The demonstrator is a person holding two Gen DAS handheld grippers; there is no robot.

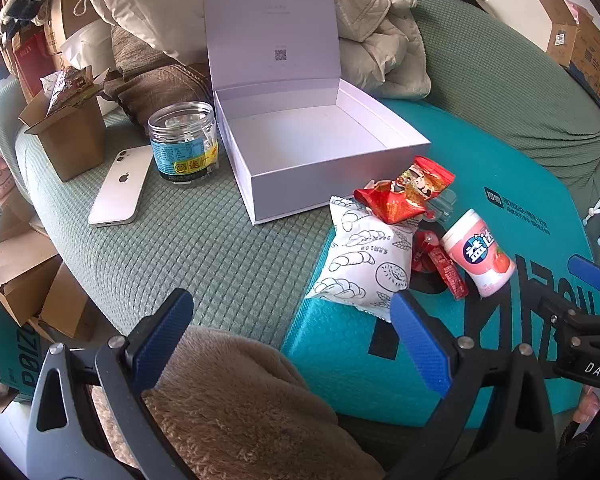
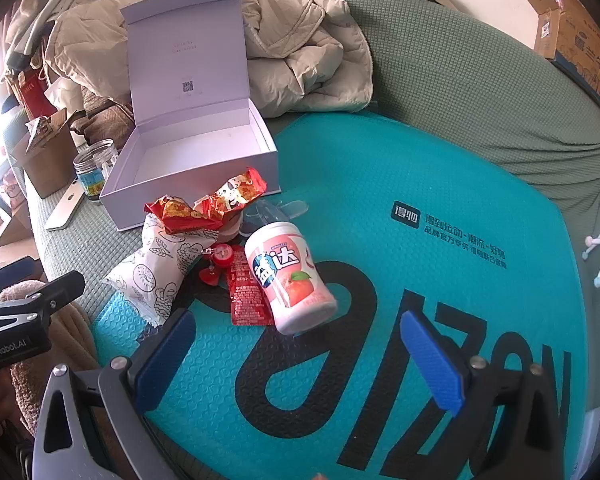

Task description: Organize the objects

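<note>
An open white box (image 1: 320,140) (image 2: 188,160) with its lid raised sits empty on the green sofa. In front of it lies a pile: a white bread packet (image 1: 360,260) (image 2: 160,268), a red snack bag (image 1: 408,192) (image 2: 208,204), a red ketchup sachet (image 1: 448,272) (image 2: 246,292), a small red charm (image 2: 222,258), a clear hair clip (image 2: 276,210) and a pink gum bottle (image 1: 478,258) (image 2: 288,276) on its side. My left gripper (image 1: 296,332) is open, short of the bread packet. My right gripper (image 2: 300,352) is open, just short of the gum bottle.
A teal mailer bag (image 1: 380,360) (image 2: 380,184) lies under the pile. A clear jar (image 1: 184,140), a white phone (image 1: 120,188) and a brown carton (image 1: 68,132) sit left of the box. A beige jacket (image 2: 300,60) lies behind it. A fuzzy tan sleeve (image 1: 240,400) is below my left gripper.
</note>
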